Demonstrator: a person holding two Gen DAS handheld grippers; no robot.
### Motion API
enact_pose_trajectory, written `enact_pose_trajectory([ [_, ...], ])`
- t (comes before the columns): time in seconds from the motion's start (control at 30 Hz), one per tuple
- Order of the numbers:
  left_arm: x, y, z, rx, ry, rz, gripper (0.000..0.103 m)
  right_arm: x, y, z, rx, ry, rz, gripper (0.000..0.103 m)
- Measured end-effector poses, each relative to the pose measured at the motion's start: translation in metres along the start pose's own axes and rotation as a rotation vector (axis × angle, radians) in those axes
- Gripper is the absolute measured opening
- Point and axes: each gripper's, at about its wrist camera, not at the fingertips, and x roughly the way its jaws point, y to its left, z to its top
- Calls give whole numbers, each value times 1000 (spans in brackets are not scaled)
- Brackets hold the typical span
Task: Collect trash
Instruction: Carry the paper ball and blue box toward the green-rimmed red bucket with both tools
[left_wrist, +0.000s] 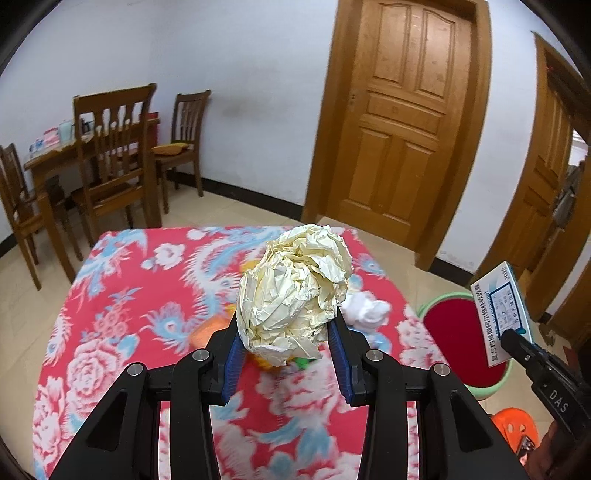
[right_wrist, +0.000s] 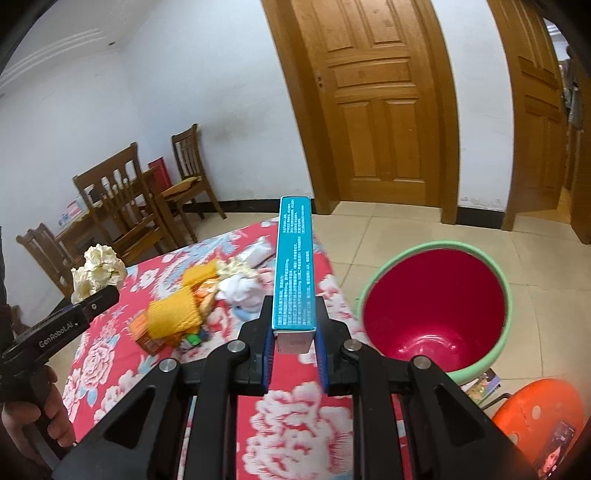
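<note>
A: What does each gripper hold?

B: The left gripper (left_wrist: 286, 345) pinches a crumpled paper ball (left_wrist: 295, 291) above the counter (left_wrist: 122, 295). The right gripper (right_wrist: 294, 345) clamps a blue medicine box (right_wrist: 294, 266) near the counter's right edge.

A: Risks?

B: The long box, gripped at one end, may pivot and miss the bin (right_wrist: 436, 310) on the floor beside that edge. The bin looks empty. Foam nets and wrappers (right_wrist: 192, 306) remain mid-counter.

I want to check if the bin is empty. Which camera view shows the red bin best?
The right wrist view: the red bin shows its whole opening and bare bottom. In the left wrist view, the blue box in the right gripper partly hides it.
</note>
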Motion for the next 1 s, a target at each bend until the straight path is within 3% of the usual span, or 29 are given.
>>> enact_pose_trajectory([
  [0.53,40,-96,8,125,47,-129,42,5,-80,4,123,15,-114,21],
  [1.0,84,-176,-2,226,142,-229,42,40,-143,-6,235,121,-202,21],
])
